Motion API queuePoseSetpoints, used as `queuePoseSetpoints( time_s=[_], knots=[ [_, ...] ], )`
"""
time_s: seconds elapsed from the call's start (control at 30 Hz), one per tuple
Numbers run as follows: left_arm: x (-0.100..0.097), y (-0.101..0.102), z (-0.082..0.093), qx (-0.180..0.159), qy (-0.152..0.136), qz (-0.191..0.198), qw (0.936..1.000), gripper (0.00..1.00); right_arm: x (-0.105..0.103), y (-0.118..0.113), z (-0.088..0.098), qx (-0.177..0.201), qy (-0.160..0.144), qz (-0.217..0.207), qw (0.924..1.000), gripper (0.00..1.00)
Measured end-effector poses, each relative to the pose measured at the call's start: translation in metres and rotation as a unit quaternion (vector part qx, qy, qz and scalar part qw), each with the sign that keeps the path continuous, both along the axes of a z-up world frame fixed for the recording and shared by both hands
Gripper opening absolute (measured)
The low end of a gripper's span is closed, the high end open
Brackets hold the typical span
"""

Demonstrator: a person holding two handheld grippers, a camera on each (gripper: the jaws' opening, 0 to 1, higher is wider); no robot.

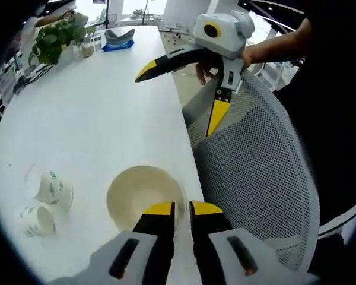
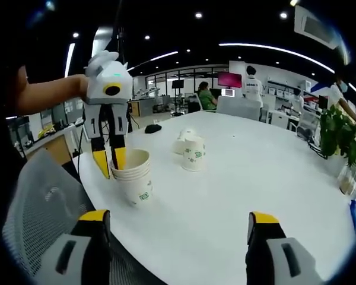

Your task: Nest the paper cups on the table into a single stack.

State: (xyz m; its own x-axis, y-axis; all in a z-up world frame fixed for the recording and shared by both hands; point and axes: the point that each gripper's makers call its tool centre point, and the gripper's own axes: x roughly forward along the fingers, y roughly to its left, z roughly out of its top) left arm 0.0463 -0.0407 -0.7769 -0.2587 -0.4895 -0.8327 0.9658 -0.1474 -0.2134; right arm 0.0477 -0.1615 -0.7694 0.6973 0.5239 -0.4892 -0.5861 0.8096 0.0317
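The left gripper [image 2: 111, 164] pinches the rim of the upright cup stack [image 2: 133, 176] near the table [image 2: 237, 190] edge. Two loose cups [image 2: 190, 151] lie beyond the stack, nearer that gripper. The right gripper [image 2: 177, 228], jaws spread wide, holds nothing.

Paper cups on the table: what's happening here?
A person with two handheld grippers is nesting cups. The left gripper pinches the rim of a stack of paper cups near the white table's edge. The right gripper hangs open, off the table. Two loose cups remain unstacked.
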Motion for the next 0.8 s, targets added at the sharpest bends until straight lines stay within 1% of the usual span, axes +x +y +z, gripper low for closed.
queuePoseSetpoints(
  time_s=[0.07,0.13,0.2,0.4,0.57,0.67,0.8],
  knots=[
    [0.002,0.002,0.004,-0.003,-0.004,0.003,1.0,0.08,0.0,0.0,0.0,-0.001,0.001,0.0,1.0,0.97],
    [0.001,0.003,0.014,-0.009,-0.004,0.007,0.9999,0.08,0.0,0.0,0.0,0.0,0.0,0.0,1.0,0.97],
    [0.004,0.005,0.02,-0.016,-0.004,0.011,0.9998,0.08,0.0,0.0,-0.001,0.0,0.001,0.0,1.0,0.97],
    [0.025,0.011,0.037,-0.039,-0.015,0.044,0.9982,0.1,0.0,0.0,0.0,0.0,0.0,0.0,1.0,0.98],
    [0.047,0.017,0.041,-0.049,-0.031,0.073,0.9956,0.14,0.0,0.0,0.001,0.001,-0.001,0.0,1.0,0.98],
    [0.056,0.019,0.043,-0.055,-0.039,0.086,0.994,0.15,0.0,0.0,0.001,0.002,-0.001,-0.001,1.0,0.98],
    [0.076,0.024,0.043,-0.063,-0.05,0.113,0.9904,0.19,0.0,0.0,0.001,0.001,0.0,-0.001,1.0,0.98]
  ],
)
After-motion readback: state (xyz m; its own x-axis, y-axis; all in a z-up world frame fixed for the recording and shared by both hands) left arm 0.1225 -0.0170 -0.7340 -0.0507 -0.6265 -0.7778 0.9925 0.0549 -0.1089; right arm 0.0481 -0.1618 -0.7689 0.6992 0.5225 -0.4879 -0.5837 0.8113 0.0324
